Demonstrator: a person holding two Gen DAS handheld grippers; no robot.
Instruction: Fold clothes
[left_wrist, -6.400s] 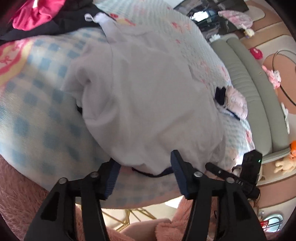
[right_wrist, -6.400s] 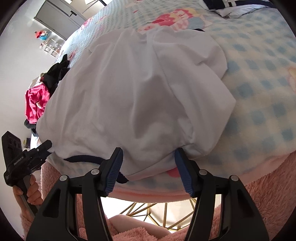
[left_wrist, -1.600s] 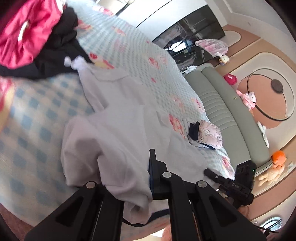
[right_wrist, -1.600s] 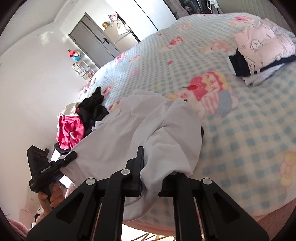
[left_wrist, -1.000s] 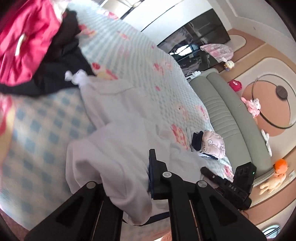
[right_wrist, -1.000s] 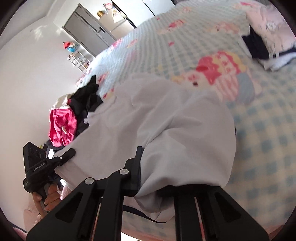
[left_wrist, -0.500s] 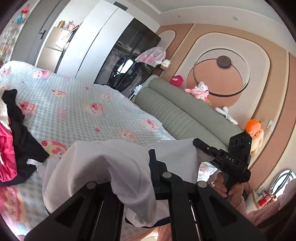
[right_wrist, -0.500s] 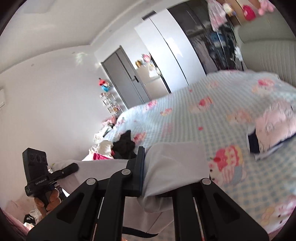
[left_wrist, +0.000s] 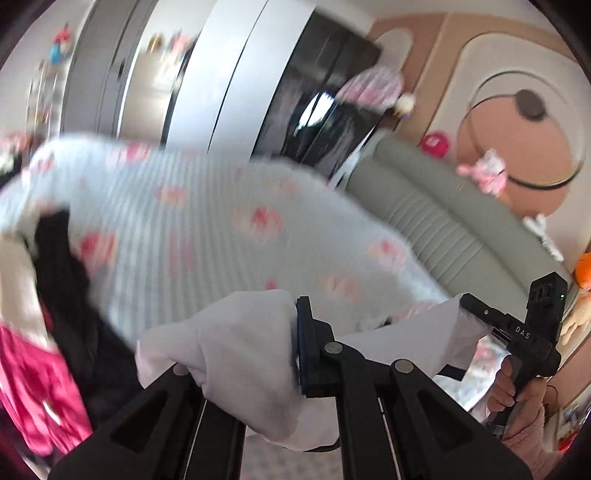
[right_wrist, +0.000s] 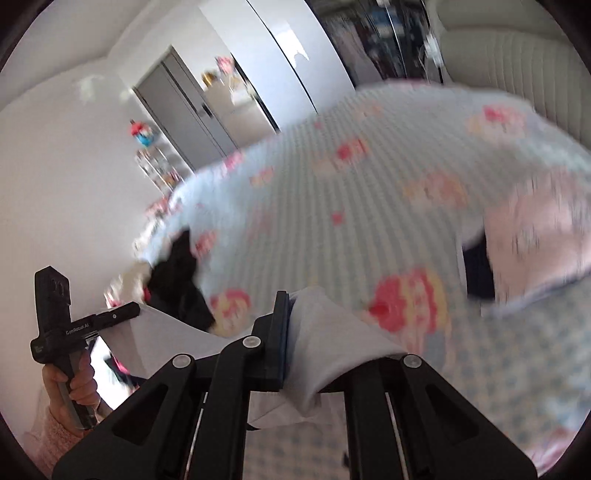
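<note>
Left gripper (left_wrist: 295, 354) & right gripper (right_wrist: 288, 339) both clamped on white garment (left_wrist: 243, 354).

One white garment (left_wrist: 240, 354), two grippers — left (left_wrist: 295, 350), right (right_wrist: 286, 332)

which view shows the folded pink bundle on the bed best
The right wrist view. The folded pink bundle fills its right side, lying on the checked bedspread with a dark garment tucked at its left edge, though blurred. In the left wrist view the white garment covers that area; the bundle cannot be made out.
</note>
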